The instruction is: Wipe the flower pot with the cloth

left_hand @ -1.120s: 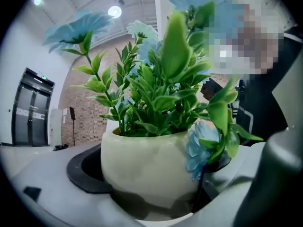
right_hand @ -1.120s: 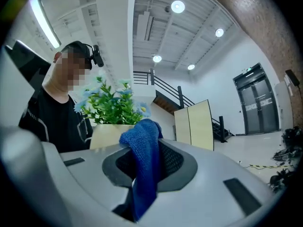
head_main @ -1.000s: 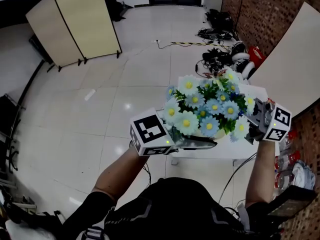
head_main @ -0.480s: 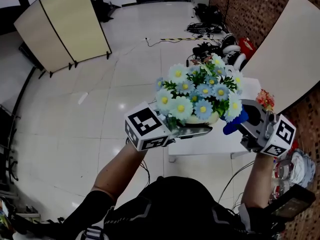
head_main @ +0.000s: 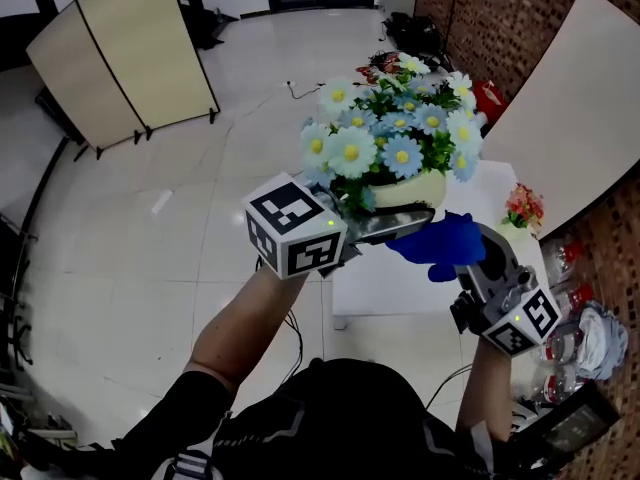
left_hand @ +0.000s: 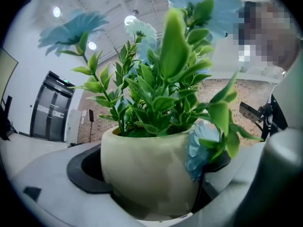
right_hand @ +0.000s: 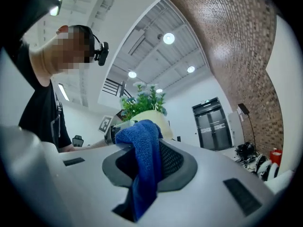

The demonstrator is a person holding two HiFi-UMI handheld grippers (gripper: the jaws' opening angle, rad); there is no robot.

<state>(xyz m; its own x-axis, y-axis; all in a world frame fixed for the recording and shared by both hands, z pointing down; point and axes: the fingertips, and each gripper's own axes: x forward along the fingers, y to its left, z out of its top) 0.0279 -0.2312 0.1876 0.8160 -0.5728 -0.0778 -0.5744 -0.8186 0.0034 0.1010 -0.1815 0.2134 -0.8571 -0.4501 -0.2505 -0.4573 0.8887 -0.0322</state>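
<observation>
Left gripper (head_main: pixel 400 220) fingers clamp the flower pot (head_main: pixel 408 189) — right gripper (head_main: pixel 466 259) fingers pinch the cloth (head_main: pixel 434 243) just beside it

The left arm (head_main: pixel 235 338) is reaching forward and up, and the left gripper (head_main: pixel 400 224) is lying roughly level with its jaws pointing right and clamping the pot (head_main: pixel 405 190). The right arm (head_main: pixel 485 388) is rising more steeply. The right gripper (head_main: pixel 468 260) is tilting up and inward, with its jaws pinching the cloth (head_main: pixel 440 246). The two grippers are sitting near each other.
</observation>
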